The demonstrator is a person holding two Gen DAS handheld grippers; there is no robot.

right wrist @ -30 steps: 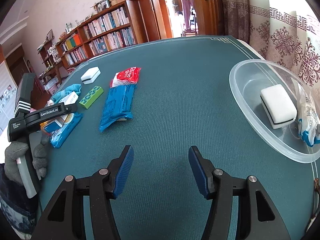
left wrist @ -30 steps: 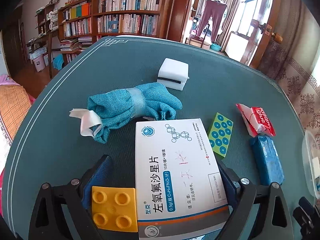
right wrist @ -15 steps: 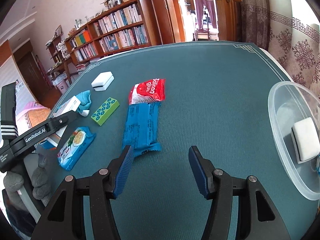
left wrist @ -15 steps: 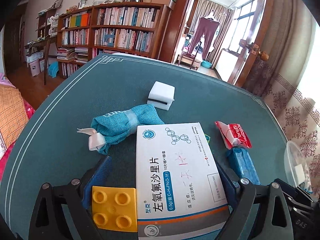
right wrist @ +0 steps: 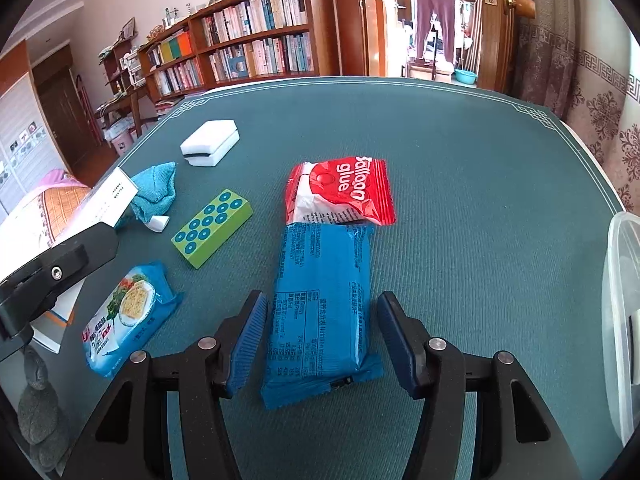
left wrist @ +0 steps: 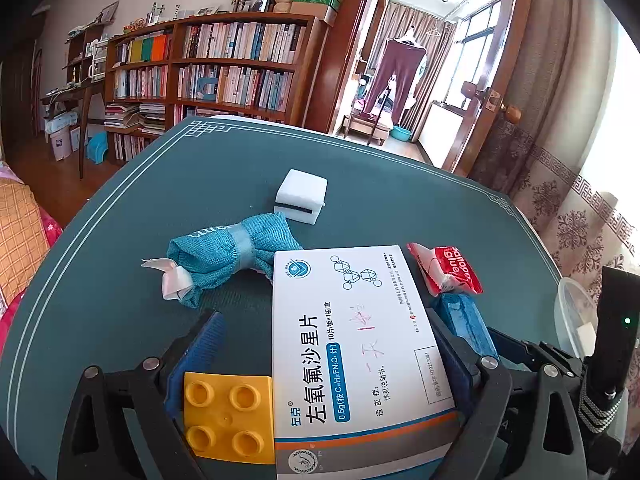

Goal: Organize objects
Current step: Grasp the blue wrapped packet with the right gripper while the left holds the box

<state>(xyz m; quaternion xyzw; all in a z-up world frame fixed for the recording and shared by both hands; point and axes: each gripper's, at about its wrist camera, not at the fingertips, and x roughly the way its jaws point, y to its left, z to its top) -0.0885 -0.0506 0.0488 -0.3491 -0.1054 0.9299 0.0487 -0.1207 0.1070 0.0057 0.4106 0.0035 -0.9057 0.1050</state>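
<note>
A green table [right wrist: 440,160] stands before bookshelves [left wrist: 224,72]. The left claw [left wrist: 320,356] clamps a box [left wrist: 352,344] and brick [left wrist: 228,416] (side by side); the right claw [right wrist: 322,340], apart, straddles a blue packet [right wrist: 320,300].

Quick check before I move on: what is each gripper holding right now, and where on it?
The left gripper clamps the white medicine box and yellow brick side by side, pads on their outer sides. The right gripper holds nothing; it straddles the blue packet.
</note>
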